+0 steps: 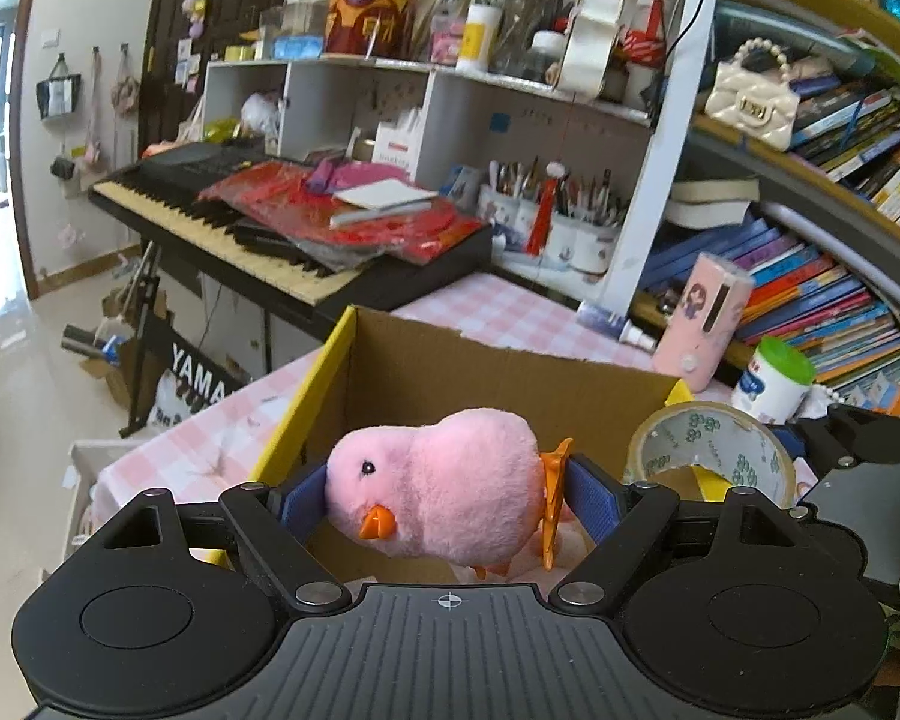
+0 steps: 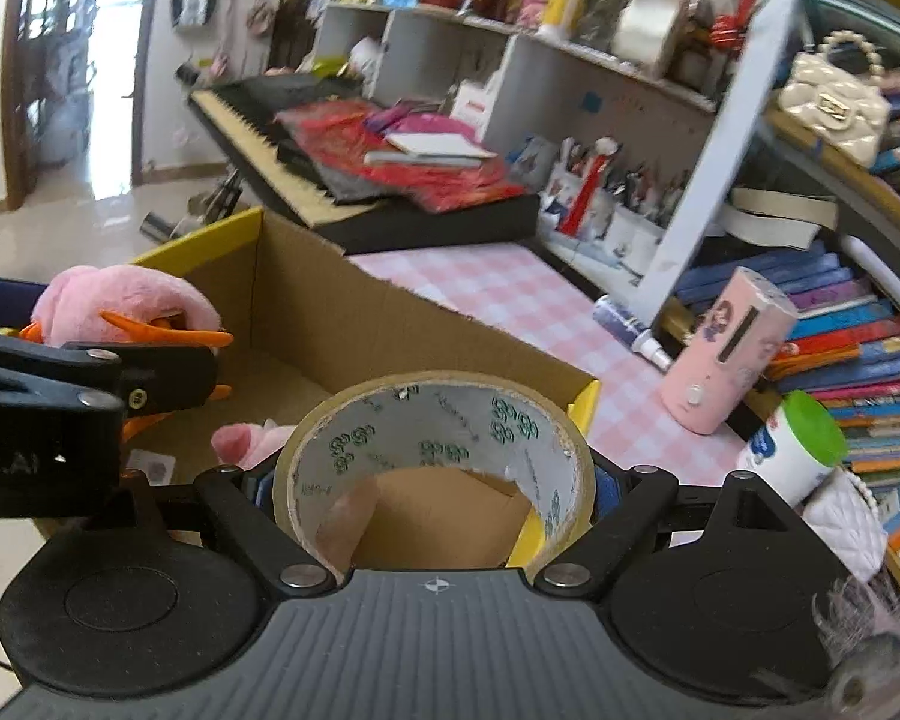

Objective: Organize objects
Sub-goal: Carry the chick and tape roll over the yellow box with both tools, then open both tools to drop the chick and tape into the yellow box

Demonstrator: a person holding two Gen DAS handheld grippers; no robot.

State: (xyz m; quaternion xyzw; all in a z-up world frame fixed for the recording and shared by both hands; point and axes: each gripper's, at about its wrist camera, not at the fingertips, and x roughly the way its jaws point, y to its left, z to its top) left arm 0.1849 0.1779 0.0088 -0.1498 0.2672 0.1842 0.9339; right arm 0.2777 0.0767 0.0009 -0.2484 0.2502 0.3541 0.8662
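1. Cardboard box [image 1: 510, 372] serves as the landmark: it stands open-topped on a pink checked tablecloth [image 1: 510, 306], with yellow tape along its rim.
2. Left gripper [image 1: 444, 495] is clamped on a pink plush chick [image 1: 438, 492]; the blue pads [image 1: 594, 501] press its head end and its tail end, where orange feet stick out. The chick hangs sideways above the box opening, beak pointing down.
3. Right gripper [image 2: 435, 489] is clamped on a roll of packing tape [image 2: 435, 456]; the jaws press the roll's outer sides. The roll stands on edge, its core open toward the camera, above the near right corner of the box.
4. Second pink plush item [image 2: 252, 441] lies inside the box on its floor; its shape cannot be made out.
5. Pink cylindrical case [image 2: 726, 354] and a white jar with a green lid [image 2: 792, 444] stand on the tablecloth to the right of the box.
6. Keyboard [image 1: 222, 228] stands behind the box, loaded with red packets.
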